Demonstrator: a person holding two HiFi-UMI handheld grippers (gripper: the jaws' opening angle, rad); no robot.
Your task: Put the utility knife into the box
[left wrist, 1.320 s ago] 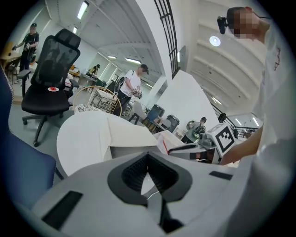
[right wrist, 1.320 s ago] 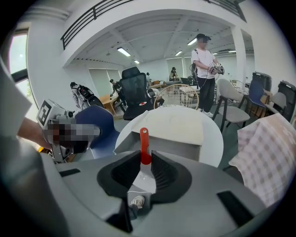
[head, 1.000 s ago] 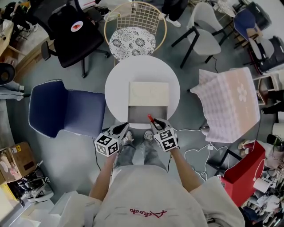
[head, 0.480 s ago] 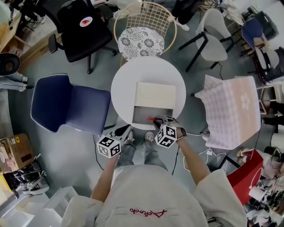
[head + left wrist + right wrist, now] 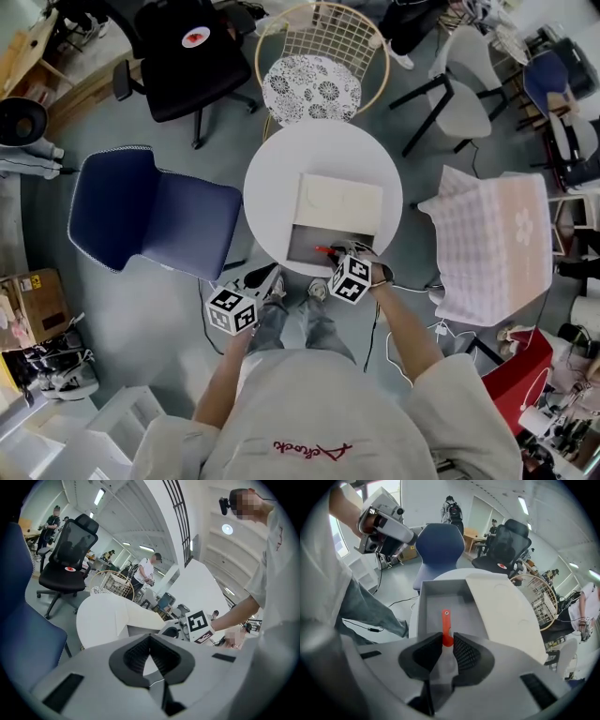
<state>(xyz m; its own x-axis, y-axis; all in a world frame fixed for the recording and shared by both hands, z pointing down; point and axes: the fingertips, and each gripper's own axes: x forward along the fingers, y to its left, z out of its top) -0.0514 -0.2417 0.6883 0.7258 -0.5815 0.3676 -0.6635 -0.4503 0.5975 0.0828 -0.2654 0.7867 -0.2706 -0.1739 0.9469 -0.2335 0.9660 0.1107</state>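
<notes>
The right gripper (image 5: 447, 645) has its fingers closed tight on one end of the slim red plastic utility knife (image 5: 446, 620). The knife's other end juts out over the grey inside of the open rectangular box (image 5: 302, 246) (its cream lid (image 5: 340, 202) lies toward the middle). The box sits at the near edge of the round white bench (image 5: 277, 183). The left gripper (image 5: 150, 648) hangs just off the bench's near-left edge, fingers together on nothing.

The right gripper (image 5: 339, 256) has turned, carrying the utility knife (image 5: 324, 250) from the box's (image 5: 342, 199) near edge to over its open tray.
</notes>
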